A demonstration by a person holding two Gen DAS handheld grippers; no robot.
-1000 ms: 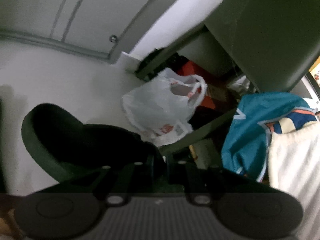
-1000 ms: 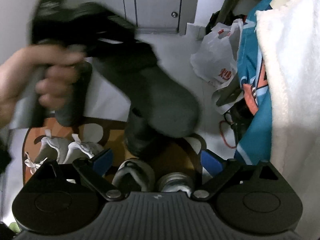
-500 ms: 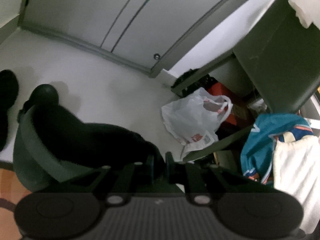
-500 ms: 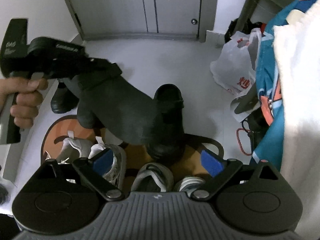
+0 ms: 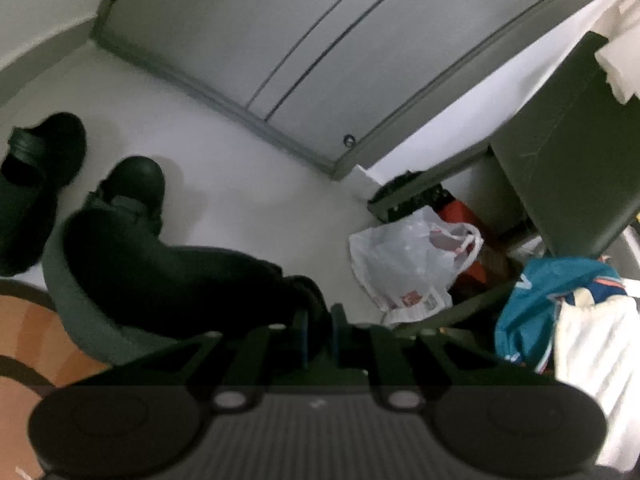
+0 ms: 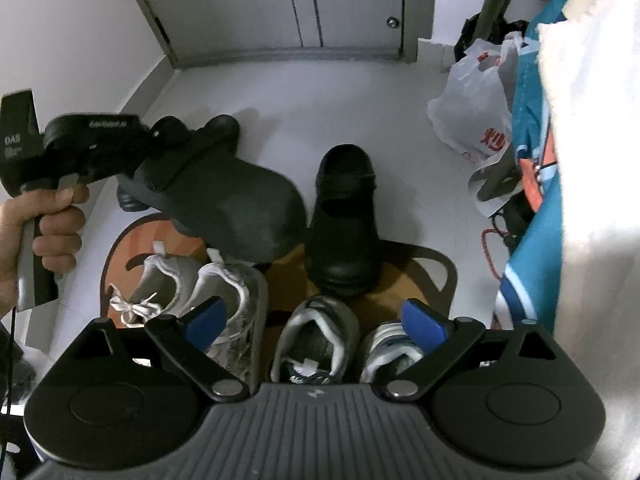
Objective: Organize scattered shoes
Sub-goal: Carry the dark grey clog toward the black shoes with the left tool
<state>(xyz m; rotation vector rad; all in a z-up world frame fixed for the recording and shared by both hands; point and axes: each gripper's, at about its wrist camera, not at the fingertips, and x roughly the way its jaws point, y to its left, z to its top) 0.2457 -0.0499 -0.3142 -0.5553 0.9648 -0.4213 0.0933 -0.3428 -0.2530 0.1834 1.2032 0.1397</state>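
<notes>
Mat [image 6: 416, 280] on pale floor [image 6: 280, 92]

The right claw [image 6: 314, 320] has blue pads on black linkages with silver screws and a ribbed grey housing; the left claw [image 6: 160, 168] is black with white lettering.

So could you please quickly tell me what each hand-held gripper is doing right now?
Left hand-held gripper: closed on the dark clog, held off the floor.
Right hand-held gripper: open, holding nothing.

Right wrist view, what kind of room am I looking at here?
Probably a home entryway: shoes lined up on a mat just inside a closed door, with a plastic bag on the pale floor beside them.
</notes>
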